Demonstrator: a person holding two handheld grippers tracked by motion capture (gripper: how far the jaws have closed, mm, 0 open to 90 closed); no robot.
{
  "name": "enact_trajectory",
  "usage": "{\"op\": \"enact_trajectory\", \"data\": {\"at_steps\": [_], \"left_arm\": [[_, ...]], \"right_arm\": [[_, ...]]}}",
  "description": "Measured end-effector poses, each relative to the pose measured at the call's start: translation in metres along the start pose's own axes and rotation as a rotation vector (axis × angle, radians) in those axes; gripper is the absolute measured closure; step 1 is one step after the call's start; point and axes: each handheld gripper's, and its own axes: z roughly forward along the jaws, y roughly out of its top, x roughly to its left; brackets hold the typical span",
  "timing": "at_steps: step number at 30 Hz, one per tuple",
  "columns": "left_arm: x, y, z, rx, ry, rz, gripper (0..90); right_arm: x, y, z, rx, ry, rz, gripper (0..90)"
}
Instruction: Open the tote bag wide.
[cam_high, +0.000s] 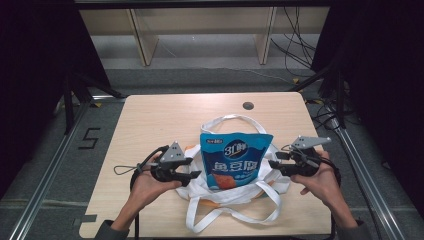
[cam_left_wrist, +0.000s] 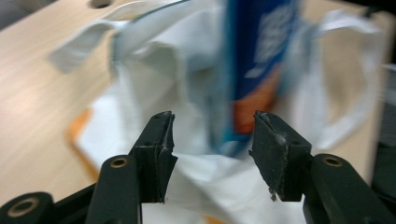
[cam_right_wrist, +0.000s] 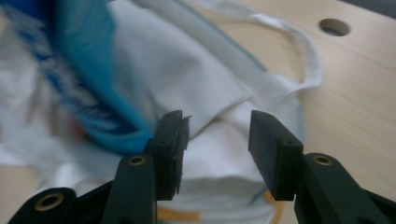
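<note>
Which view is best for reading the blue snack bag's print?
High view: the blue snack bag stands sharp on the white tote bag, front label facing the camera. Left gripper view shows it edge-on and blurred; right gripper view shows a blurred corner.

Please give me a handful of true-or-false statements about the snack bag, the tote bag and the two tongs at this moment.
1. The blue snack bag stands in the white tote bag. True.
2. The left tongs are clamped on the snack bag. False: their jaws stand apart in the left gripper view, with nothing pinched between them.
3. The right tongs are open. True: the right gripper view shows a clear gap between the jaws.
4. The tote bag hangs off the table's edge. False: it lies on the wooden table, between the two hands.
5. A round hole sits in the tabletop beyond the tote bag. True.
</note>
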Motion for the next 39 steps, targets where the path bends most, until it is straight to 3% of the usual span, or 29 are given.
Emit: {"op": "enact_trajectory", "data": {"at_steps": [2, 5, 7, 9, 10, 11, 13, 14, 15, 16, 17, 20, 25, 26, 27, 29, 30, 31, 32, 34, 35, 36, 37, 39], "left_arm": [[0.009, 0.001, 0.008, 0.015, 0.042, -0.027, 46.2], [0.020, 0.002, 0.019, 0.045, 0.081, -0.010, 45.2], [0.026, 0.001, 0.027, 0.047, 0.077, -0.051, 46.3], [0.032, 0.001, 0.034, 0.039, 0.050, -0.066, 51.9], [0.036, 0.001, 0.037, 0.043, 0.048, -0.050, 59.1], [0.039, 0.000, 0.041, 0.034, 0.045, -0.078, 59.1], [0.045, -0.002, 0.046, 0.025, 0.010, -0.098, 67.2], [0.047, -0.003, 0.049, 0.039, 0.028, -0.096, 70.2], [0.051, -0.004, 0.052, 0.058, 0.052, -0.080, 70.2], [0.058, -0.009, 0.060, 0.071, 0.049, -0.108, 74.5], [0.058, -0.009, 0.060, 0.071, 0.049, -0.108, 77.0], [0.073, -0.023, 0.072, 0.129, 0.020, -0.131, 83.6], [0.084, -0.038, 0.081, 0.141, 0.010, -0.189, 85.6], [0.085, -0.045, 0.088, 0.145, 0.021, -0.208, 85.9], [0.085, -0.045, 0.088, 0.145, 0.021, -0.208, 86.0], [0.090, -0.050, 0.089, 0.125, -0.002, -0.255, 86.0], [0.091, -0.051, 0.089, 0.108, -0.012, -0.272, 85.9], [0.089, -0.051, 0.088, 0.111, -0.005, -0.264, 85.4], [0.085, -0.045, 0.081, 0.134, 0.028, -0.224, 76.7], [0.081, -0.041, 0.076, 0.122, 0.048, -0.245, 54.8], [0.077, -0.037, 0.069, 0.124, 0.081, -0.239, 54.8], [0.073, -0.033, 0.061, 0.122, 0.120, -0.219, 47.5], [0.069, -0.030, 0.053, 0.122, 0.122, -0.194, 45.1], [0.057, -0.026, 0.038, 0.074, 0.108, -0.182, 44.1]], "right_arm": [[0.005, -0.002, -0.001, 0.001, 0.017, -0.008, 53.4], [0.019, -0.007, -0.002, 0.003, 0.079, -0.020, 51.2], [0.027, -0.008, 0.000, 0.006, 0.112, -0.032, 50.6], [0.035, -0.009, 0.004, 0.002, 0.132, -0.074, 50.6], [0.043, -0.010, 0.010, 0.024, 0.151, -0.102, 51.3], [0.043, -0.010, 0.010, 0.024, 0.151, -0.102, 51.3], [0.050, -0.012, 0.016, 0.063, 0.147, -0.128, 62.4], [0.050, -0.016, 0.023, 0.095, 0.118, -0.199, 73.5], [0.050, -0.016, 0.023, 0.095, 0.118, -0.199, 73.5], [0.047, -0.022, 0.028, 0.142, 0.138, -0.220, 80.0], [0.047, -0.022, 0.028, 0.142, 0.138, -0.220, 80.0], [0.050, -0.034, 0.036, 0.218, 0.142, -0.232, 82.3], [0.050, -0.048, 0.036, 0.230, 0.164, -0.231, 82.8], [0.053, -0.059, 0.042, 0.258, 0.176, -0.233, 83.1], [0.053, -0.059, 0.042, 0.258, 0.176, -0.233, 83.1], [0.056, -0.072, 0.052, 0.303, 0.164, -0.210, 83.0], [0.057, -0.075, 0.054, 0.286, 0.176, -0.217, 83.0], [0.055, -0.072, 0.054, 0.284, 0.178, -0.249, 83.0], [0.058, -0.071, 0.051, 0.302, 0.161, -0.222, 82.9], [0.058, -0.070, 0.051, 0.294, 0.168, -0.228, 82.7], [0.058, -0.070, 0.050, 0.290, 0.158, -0.227, 82.1], [0.056, -0.068, 0.048, 0.273, 0.173, -0.244, 81.0], [0.056, -0.065, 0.043, 0.255, 0.167, -0.215, 78.5], [0.053, -0.057, 0.032, 0.185, 0.177, -0.179, 73.5]]}}
